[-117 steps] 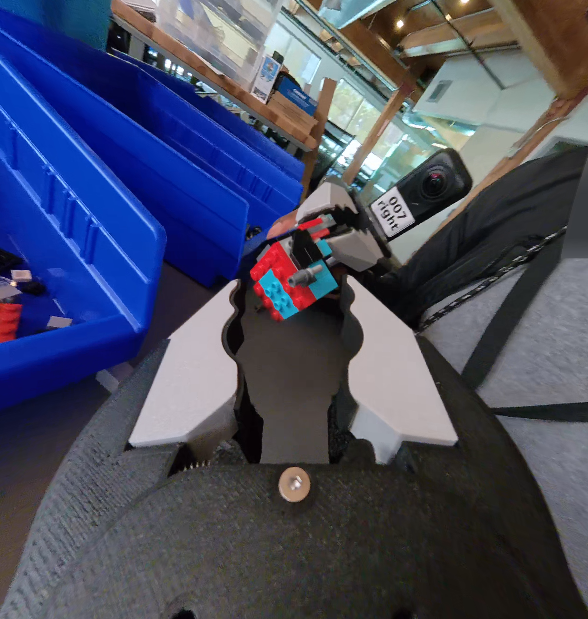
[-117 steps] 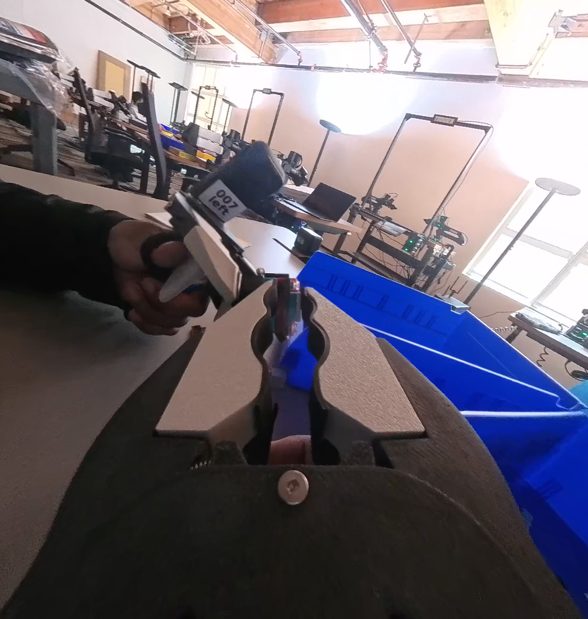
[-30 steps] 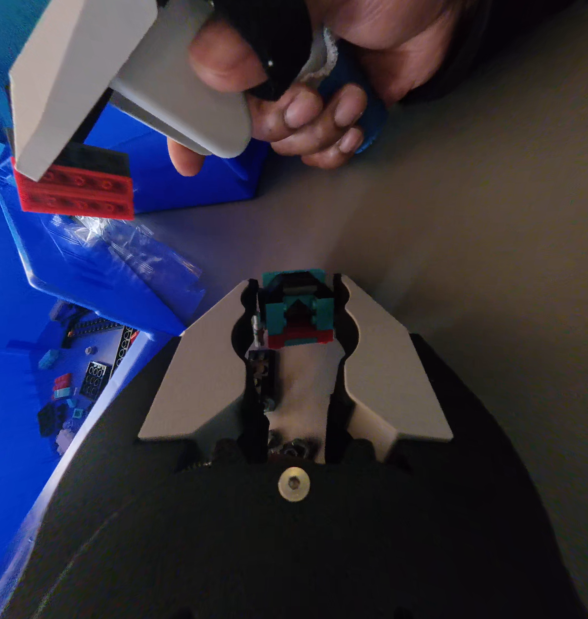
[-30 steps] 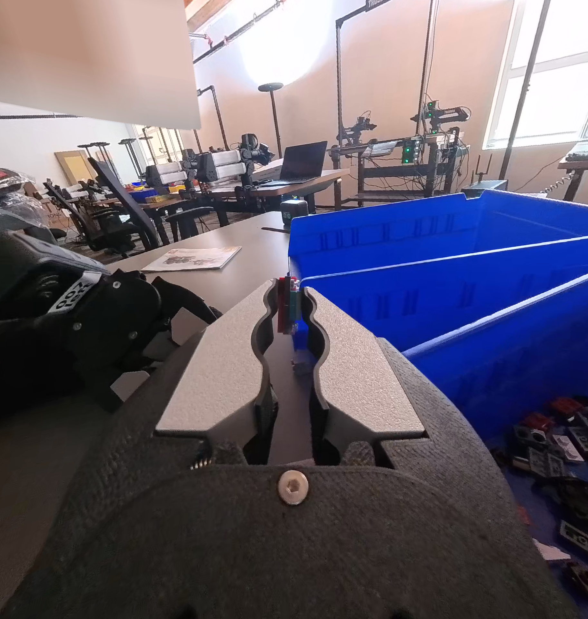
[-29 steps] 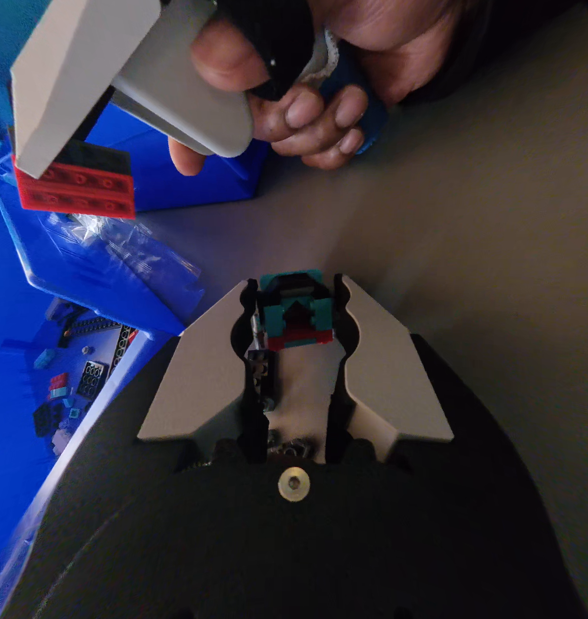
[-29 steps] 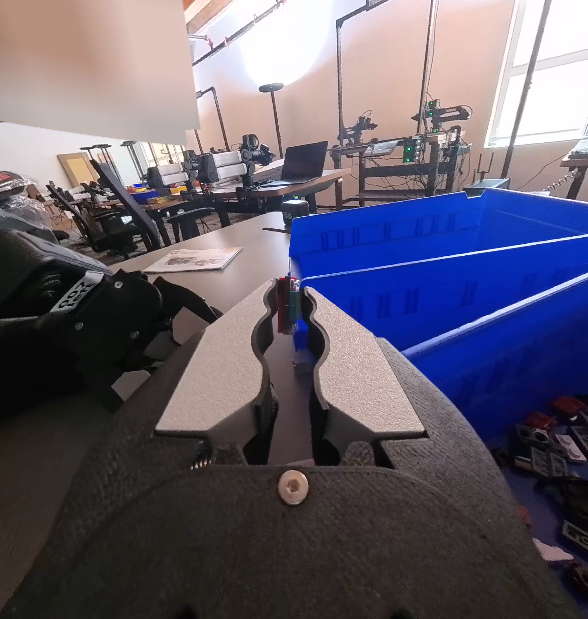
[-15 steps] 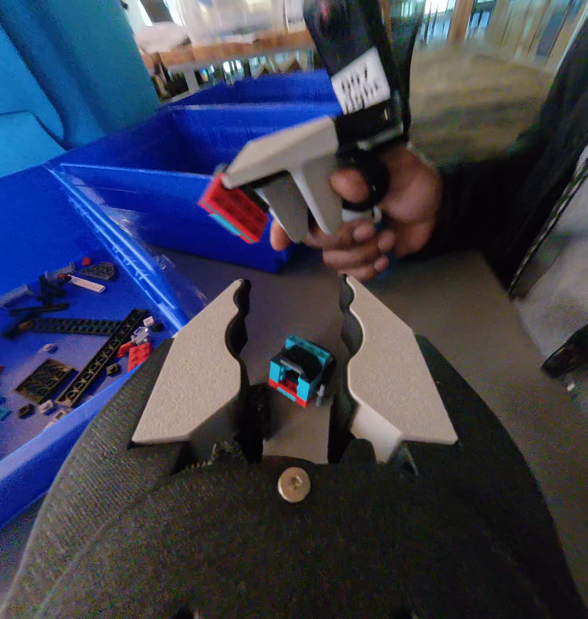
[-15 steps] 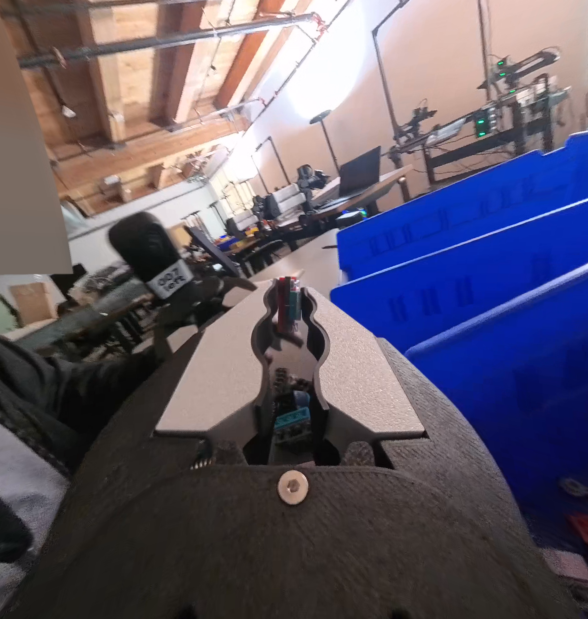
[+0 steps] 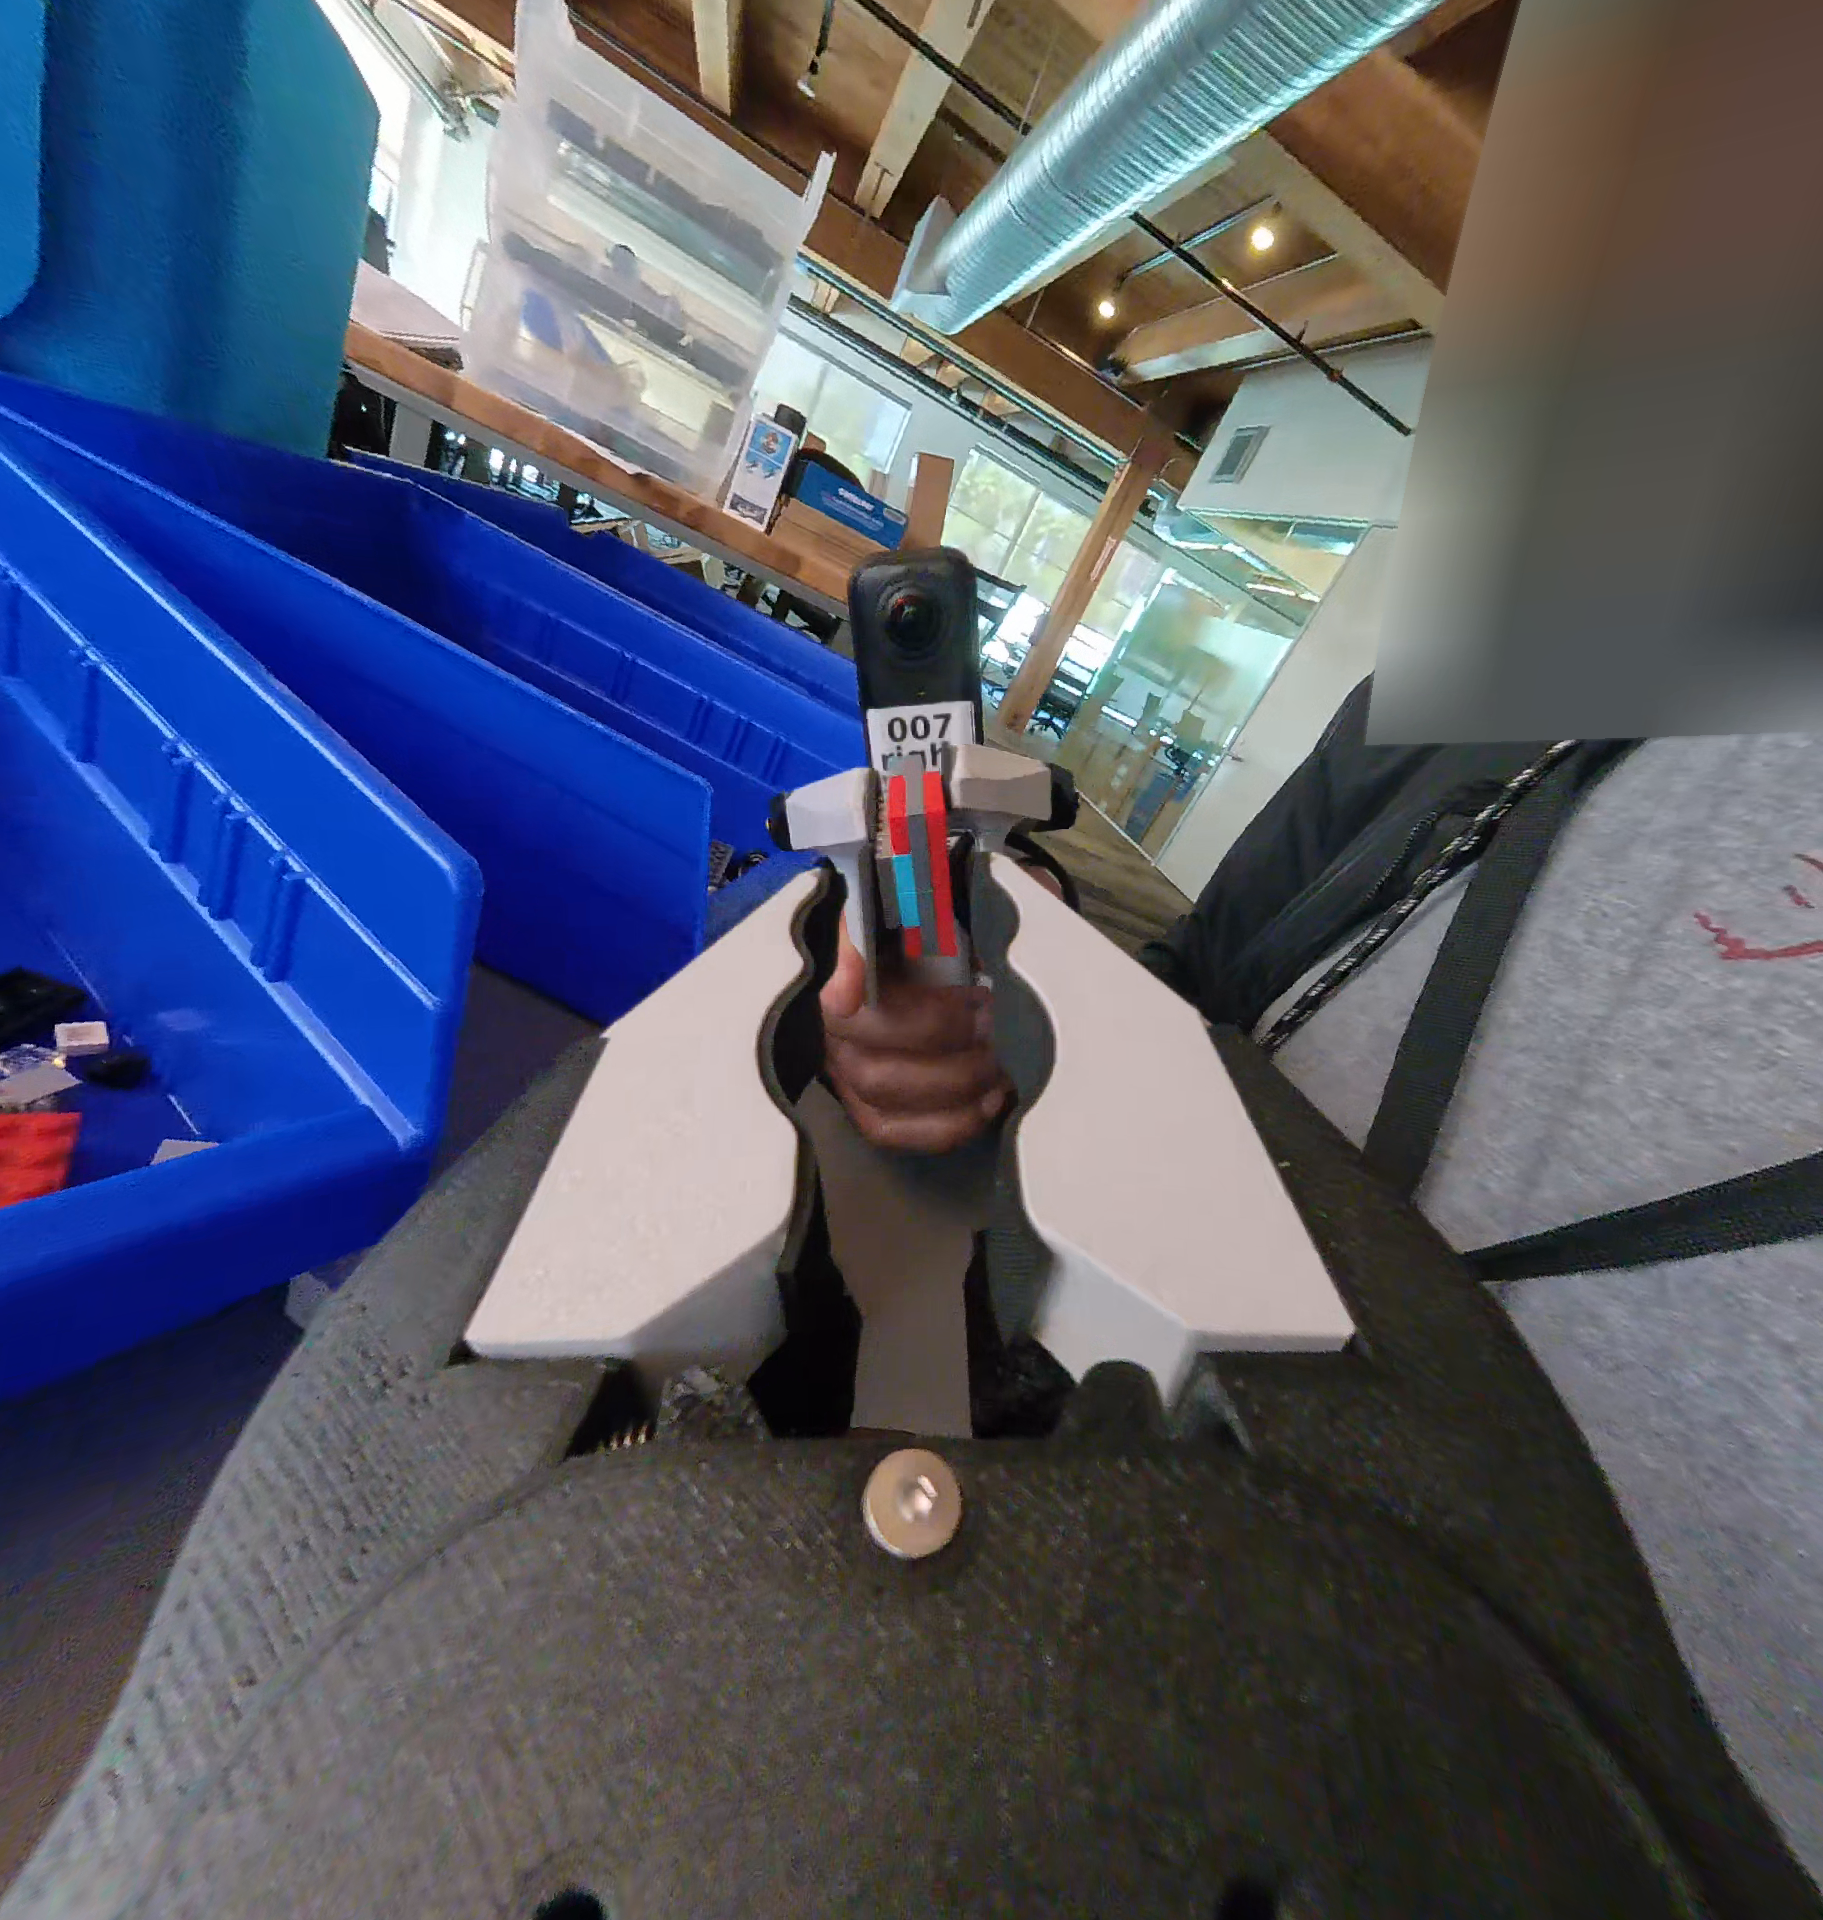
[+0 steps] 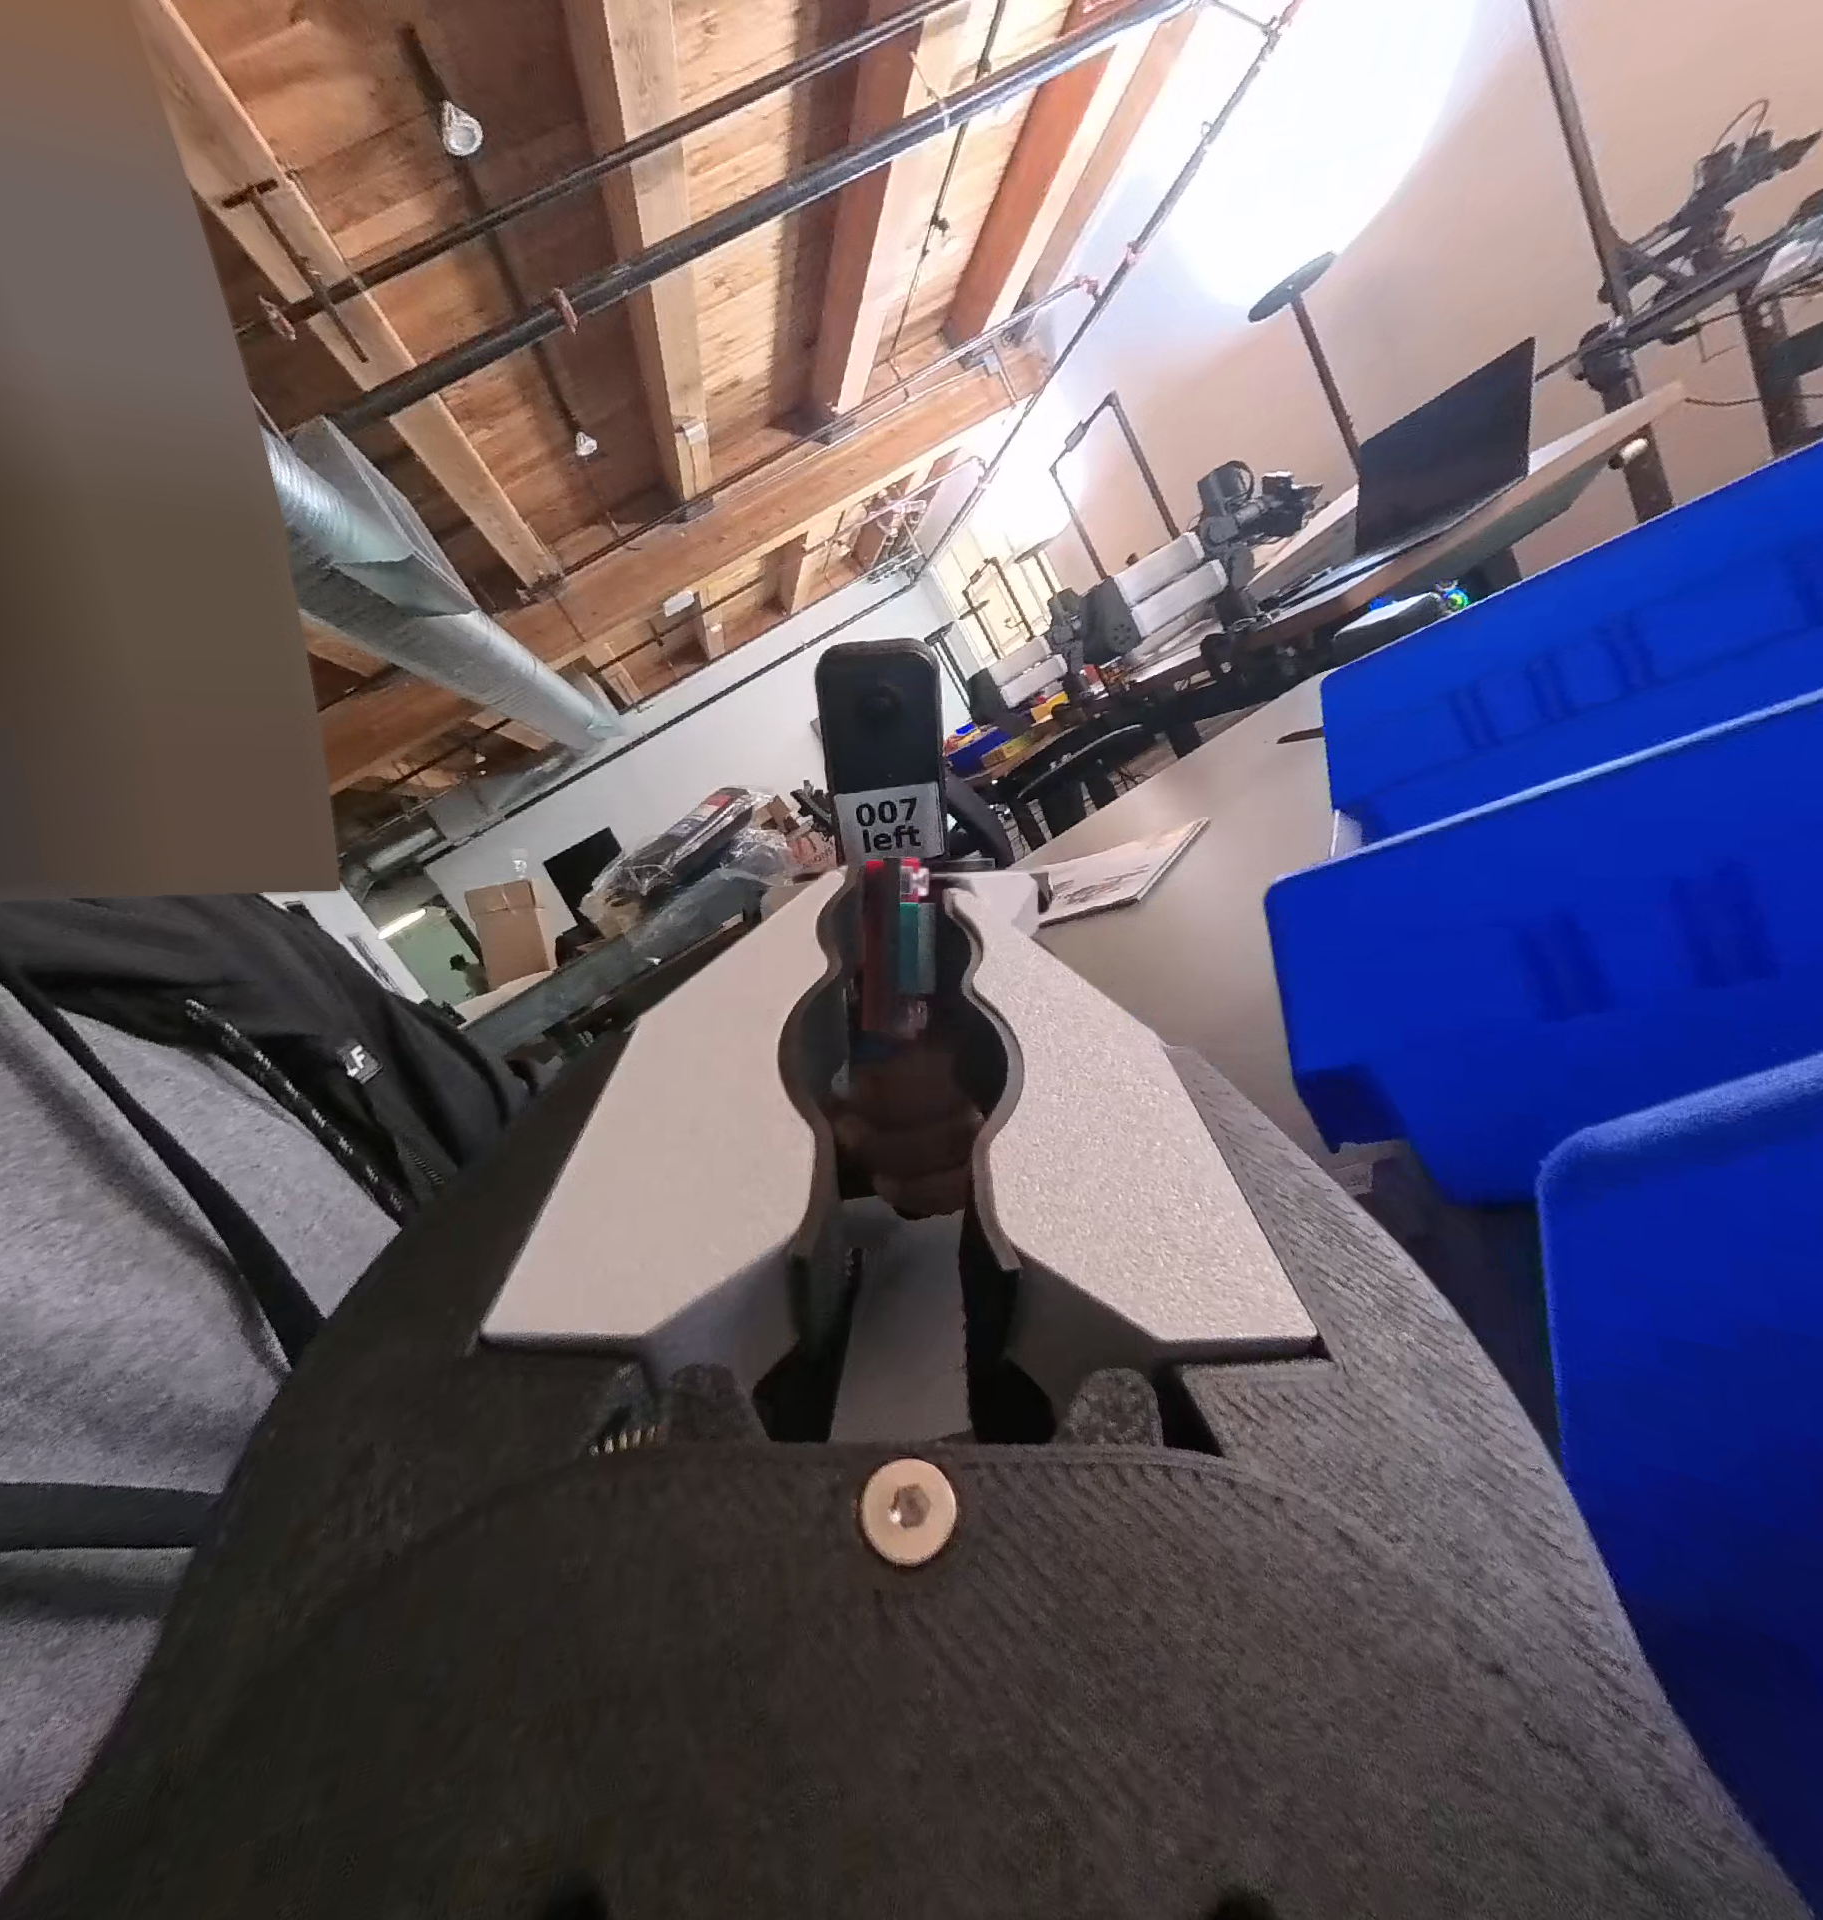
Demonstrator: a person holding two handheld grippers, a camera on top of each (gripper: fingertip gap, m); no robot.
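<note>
Your right gripper point(image 10: 894, 935) pinched a thin red, grey and teal brick stack point(image 9: 917, 868) edge-on, raised facing your left gripper point(image 9: 902, 940). Left fingers stood apart, holding nothing. Blue bins point(image 9: 294, 831) sat alongside, loose bricks point(image 9: 13, 1143) in the nearest.

The two grippers face each other head-on — the right gripper point(image 9: 917, 883), with a stack of bricks point(image 9: 919, 883) between its fingers, lies straight ahead of the left gripper point(image 9: 912, 914). Bins point(image 9: 294, 748) stand to its left on the table point(image 9: 45, 1496) — loose pieces point(image 9: 13, 1081) in the nearest. A person's torso point(image 9: 1613, 1039) is on the right.
</note>
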